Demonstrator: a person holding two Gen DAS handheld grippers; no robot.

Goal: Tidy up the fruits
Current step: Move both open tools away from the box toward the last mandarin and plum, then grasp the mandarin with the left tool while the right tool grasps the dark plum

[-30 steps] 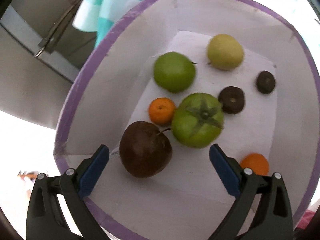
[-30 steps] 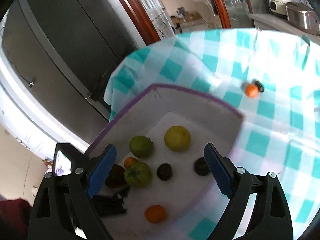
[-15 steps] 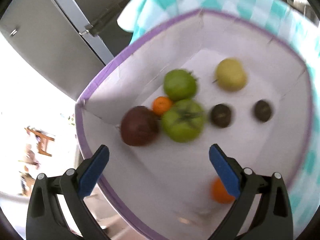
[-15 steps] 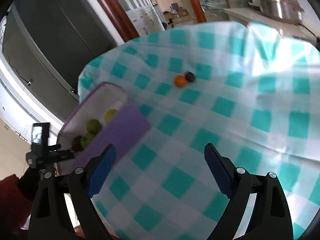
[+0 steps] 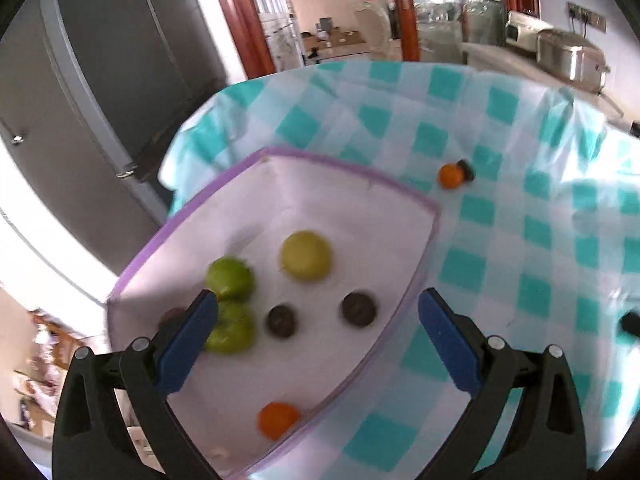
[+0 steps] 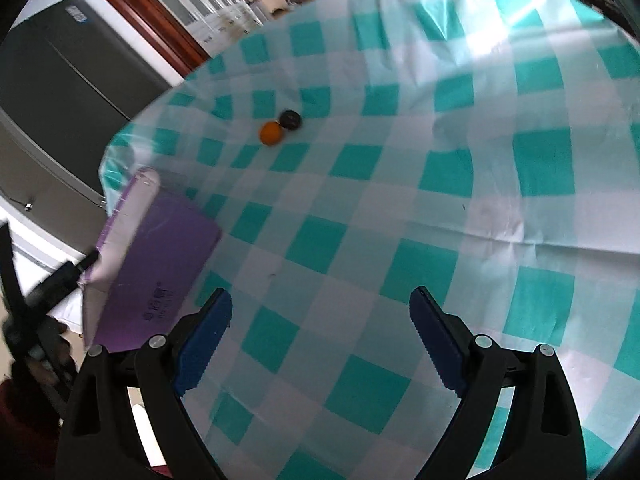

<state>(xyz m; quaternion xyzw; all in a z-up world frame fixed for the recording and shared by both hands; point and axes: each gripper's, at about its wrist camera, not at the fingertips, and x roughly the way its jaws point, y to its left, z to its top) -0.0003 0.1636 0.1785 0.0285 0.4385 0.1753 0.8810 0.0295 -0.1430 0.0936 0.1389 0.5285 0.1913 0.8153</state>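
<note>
Purple-rimmed box [image 5: 430, 216], left wrist view: left gripper [image 5: 316, 338] has pulled up & back from the fruit inside, jaws wide open, empty. Right wrist view: right gripper [image 6: 320, 336], also open & empty, has swung off the box onto the checked cloth [image 6: 460, 184], toward the orange [image 6: 270, 133] & dark fruit [image 6: 291, 119] touching far across it — prob. the last 2 to collect.

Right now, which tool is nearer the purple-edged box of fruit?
Left. The left tool hangs open right above the box. The right tool, also open, is beside it over the checked cloth.
</note>
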